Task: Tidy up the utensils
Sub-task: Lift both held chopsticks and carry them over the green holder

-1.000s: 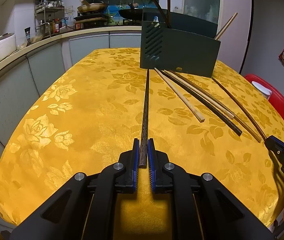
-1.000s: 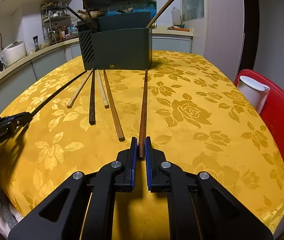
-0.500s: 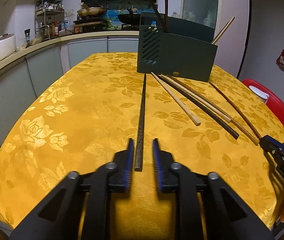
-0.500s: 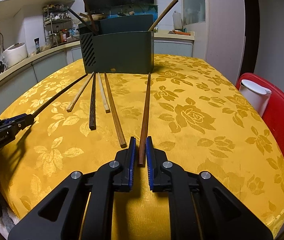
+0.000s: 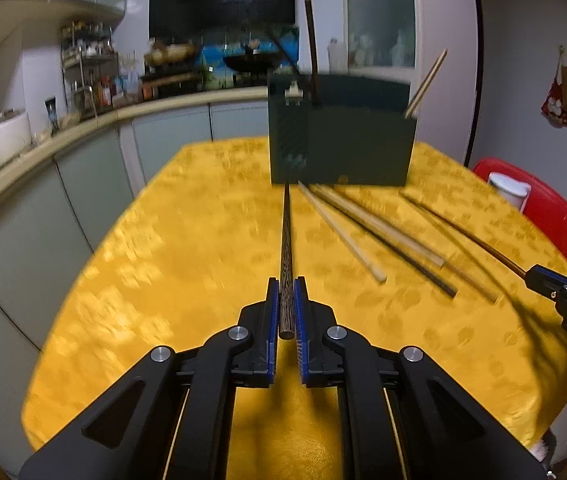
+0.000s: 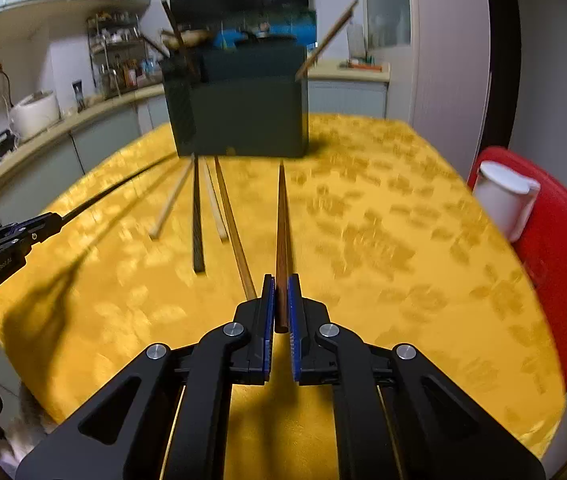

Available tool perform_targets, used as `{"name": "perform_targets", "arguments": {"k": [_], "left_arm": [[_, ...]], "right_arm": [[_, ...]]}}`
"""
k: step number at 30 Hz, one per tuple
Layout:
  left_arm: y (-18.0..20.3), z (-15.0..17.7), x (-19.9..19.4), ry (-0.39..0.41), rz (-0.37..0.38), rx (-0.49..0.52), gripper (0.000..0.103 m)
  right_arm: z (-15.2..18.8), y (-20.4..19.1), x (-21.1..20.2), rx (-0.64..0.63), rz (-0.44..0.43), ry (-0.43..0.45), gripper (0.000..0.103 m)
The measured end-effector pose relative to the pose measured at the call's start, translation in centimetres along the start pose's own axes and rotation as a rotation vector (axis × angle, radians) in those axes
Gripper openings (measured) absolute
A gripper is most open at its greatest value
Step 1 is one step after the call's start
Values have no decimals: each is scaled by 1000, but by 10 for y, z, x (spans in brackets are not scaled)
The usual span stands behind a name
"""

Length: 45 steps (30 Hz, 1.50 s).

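Left claw (image 5: 286, 312) clamped on butt end of dark grained chopstick (image 5: 286, 240), blue pads pressing both sides; stick running up centre of frame toward dark green utensil holder (image 5: 343, 148) at upper centre. Right claw (image 6: 281, 304) clamped likewise on reddish-brown chopstick (image 6: 282, 220), tip pointing at holder's base. Both held sticks look raised off yellow floral bench (image 5: 163, 260), background motion-blurred. Four loose chopsticks (image 6: 199, 220) lying on the cloth left of centre in right wrist view, fanned out from holder front, between the two claws. A few chopsticks standing tilted in the holder (image 6: 327, 36). Red stool with white container (image 6: 503, 200) at right edge. Kitchen counter with rice cooker (image 5: 3, 136) at left edge.
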<state>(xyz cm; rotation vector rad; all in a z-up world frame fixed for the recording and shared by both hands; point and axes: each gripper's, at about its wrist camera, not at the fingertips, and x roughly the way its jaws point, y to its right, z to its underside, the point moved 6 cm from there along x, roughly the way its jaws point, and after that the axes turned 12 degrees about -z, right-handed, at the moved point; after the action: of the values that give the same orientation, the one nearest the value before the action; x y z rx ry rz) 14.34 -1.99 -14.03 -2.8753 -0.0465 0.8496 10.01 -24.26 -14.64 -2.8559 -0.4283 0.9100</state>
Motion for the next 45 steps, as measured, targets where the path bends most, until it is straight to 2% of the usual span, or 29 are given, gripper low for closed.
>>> {"name": "perform_targets", "arguments": {"k": [9, 17, 25, 35, 45], "left_arm": [[-21, -54, -53, 151, 17, 2, 7], [-30, -98, -73, 247, 56, -18, 7], [-27, -123, -64, 229, 68, -10, 7], [-27, -152, -49, 201, 79, 5, 7], [-19, -179, -39, 200, 103, 33, 7]], "right_arm": [[-56, -6, -56, -25, -40, 174, 7], [-100, -10, -64, -26, -102, 230, 7], [-131, -13, -56, -21, -148, 221, 7], [-166, -13, -44, -60, -95, 188, 7], [-207, -3, -36, -41, -95, 188, 7]]}}
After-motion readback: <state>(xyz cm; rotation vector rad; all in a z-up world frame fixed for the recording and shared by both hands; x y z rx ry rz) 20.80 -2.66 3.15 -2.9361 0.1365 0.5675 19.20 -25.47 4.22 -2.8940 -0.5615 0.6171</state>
